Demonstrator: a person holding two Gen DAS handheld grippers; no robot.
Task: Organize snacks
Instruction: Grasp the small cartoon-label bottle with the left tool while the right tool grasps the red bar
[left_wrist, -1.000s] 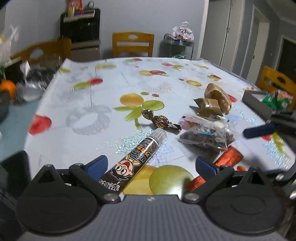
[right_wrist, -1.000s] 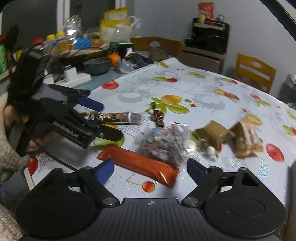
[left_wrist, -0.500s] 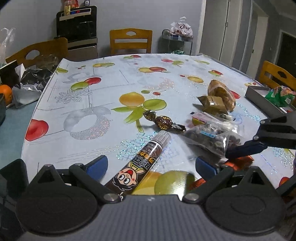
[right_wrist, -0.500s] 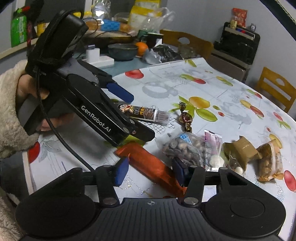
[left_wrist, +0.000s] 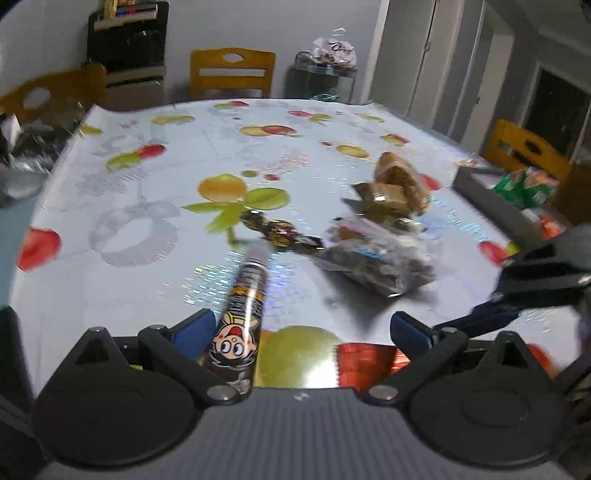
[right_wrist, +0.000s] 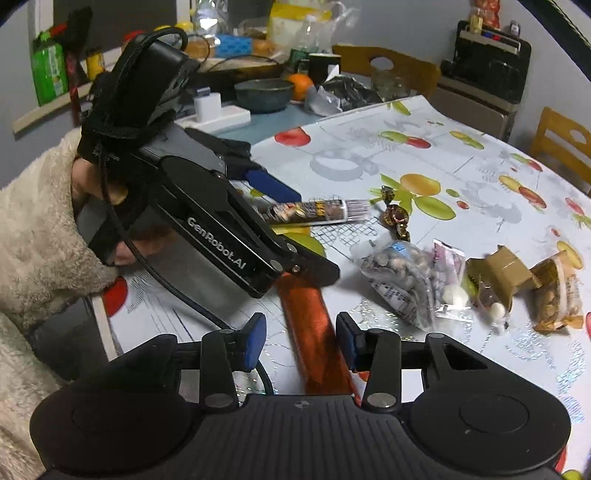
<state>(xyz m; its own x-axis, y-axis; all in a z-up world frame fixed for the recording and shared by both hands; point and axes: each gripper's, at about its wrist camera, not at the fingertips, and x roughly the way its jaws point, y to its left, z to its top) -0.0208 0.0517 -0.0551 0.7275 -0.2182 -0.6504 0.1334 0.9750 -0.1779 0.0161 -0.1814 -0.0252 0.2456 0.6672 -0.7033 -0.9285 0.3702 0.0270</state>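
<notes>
While straddling the orange wrapped bar (right_wrist: 314, 328) near the counter's (right_wrist: 461, 173) front edge, right hand-held gripper (right_wrist: 301, 343) sits half spread, pads either side of it, contact not clear. Long axis of bar running roughly along the fingers, away toward the left hand-held gripper (left_wrist: 301, 328). Left one spread wide, empty, hovering with the cartoon snack tube (left_wrist: 243, 306) just inside its left pad. Right clearly nearer the bar; likely next: squeeze and lift toward grey tray (left_wrist: 480, 184) at right edge.
</notes>
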